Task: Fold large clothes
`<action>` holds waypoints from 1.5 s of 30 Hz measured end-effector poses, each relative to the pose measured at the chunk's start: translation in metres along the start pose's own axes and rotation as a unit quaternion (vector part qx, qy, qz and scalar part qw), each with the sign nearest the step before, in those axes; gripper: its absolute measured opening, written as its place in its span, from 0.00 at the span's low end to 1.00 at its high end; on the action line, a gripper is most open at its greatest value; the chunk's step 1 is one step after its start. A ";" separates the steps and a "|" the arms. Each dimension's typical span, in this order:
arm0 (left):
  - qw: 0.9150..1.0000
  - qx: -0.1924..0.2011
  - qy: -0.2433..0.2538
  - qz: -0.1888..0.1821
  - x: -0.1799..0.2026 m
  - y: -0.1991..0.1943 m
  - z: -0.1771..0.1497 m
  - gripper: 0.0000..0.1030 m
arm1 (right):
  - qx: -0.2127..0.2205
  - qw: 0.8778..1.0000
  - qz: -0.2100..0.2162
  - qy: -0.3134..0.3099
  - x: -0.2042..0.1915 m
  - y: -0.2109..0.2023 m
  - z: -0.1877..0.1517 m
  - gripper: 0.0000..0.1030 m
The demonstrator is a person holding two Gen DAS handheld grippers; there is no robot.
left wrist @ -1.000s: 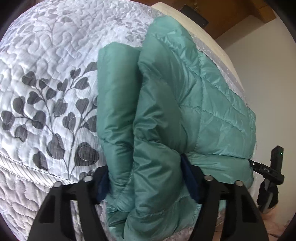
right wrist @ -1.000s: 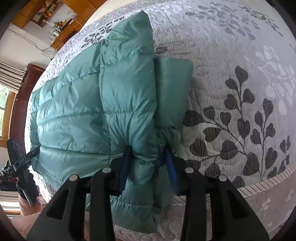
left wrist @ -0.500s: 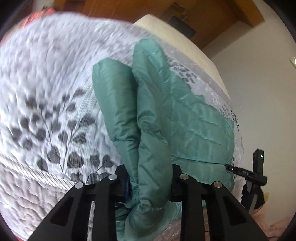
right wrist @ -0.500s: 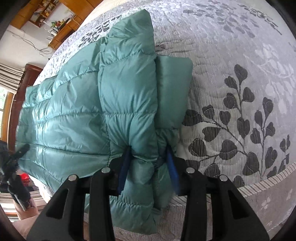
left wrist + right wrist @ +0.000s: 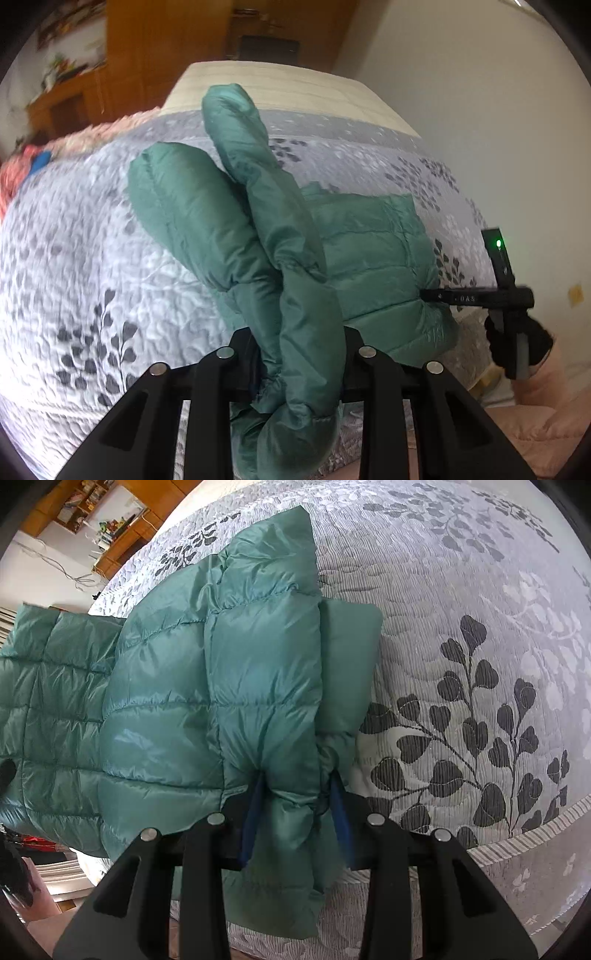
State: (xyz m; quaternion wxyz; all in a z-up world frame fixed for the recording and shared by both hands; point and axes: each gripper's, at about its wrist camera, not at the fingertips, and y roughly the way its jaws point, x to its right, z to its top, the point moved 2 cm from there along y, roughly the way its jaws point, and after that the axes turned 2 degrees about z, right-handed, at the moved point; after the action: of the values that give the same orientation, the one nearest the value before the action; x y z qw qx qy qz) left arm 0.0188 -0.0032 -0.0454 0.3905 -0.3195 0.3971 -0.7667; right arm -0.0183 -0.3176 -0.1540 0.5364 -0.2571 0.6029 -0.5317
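On bedspread (image 5: 461, 602): puffy teal quilted jacket (image 5: 258, 672), both grippers (image 5: 301, 365) (image 5: 295, 808) pinching its edge.

Soft daylight, left view motion-blurred, right view sharp, fisheye bending and dark corners, perhaps slight glare

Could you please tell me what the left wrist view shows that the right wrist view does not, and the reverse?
Only the left wrist view shows the right gripper from the side, the gloved hand carrying it, and the cream headboard. Only the right wrist view shows the wooden shelves and the jacket's quilted body spread flat. Both show the teal puffer jacket on the leaf-patterned bedspread, clamped between gripper fingers.
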 end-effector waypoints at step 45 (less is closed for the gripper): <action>0.986 -0.090 0.141 0.004 0.115 0.158 -0.013 0.35 | -0.009 1.000 -0.007 0.001 0.003 0.024 0.003 0.36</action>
State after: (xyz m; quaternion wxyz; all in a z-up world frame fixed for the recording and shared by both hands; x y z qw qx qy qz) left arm 0.0066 -0.1565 -0.1663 0.3034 -0.2402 0.5172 -0.7634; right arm -0.0097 -0.3138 -0.1764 0.5293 -0.2653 0.6063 -0.5309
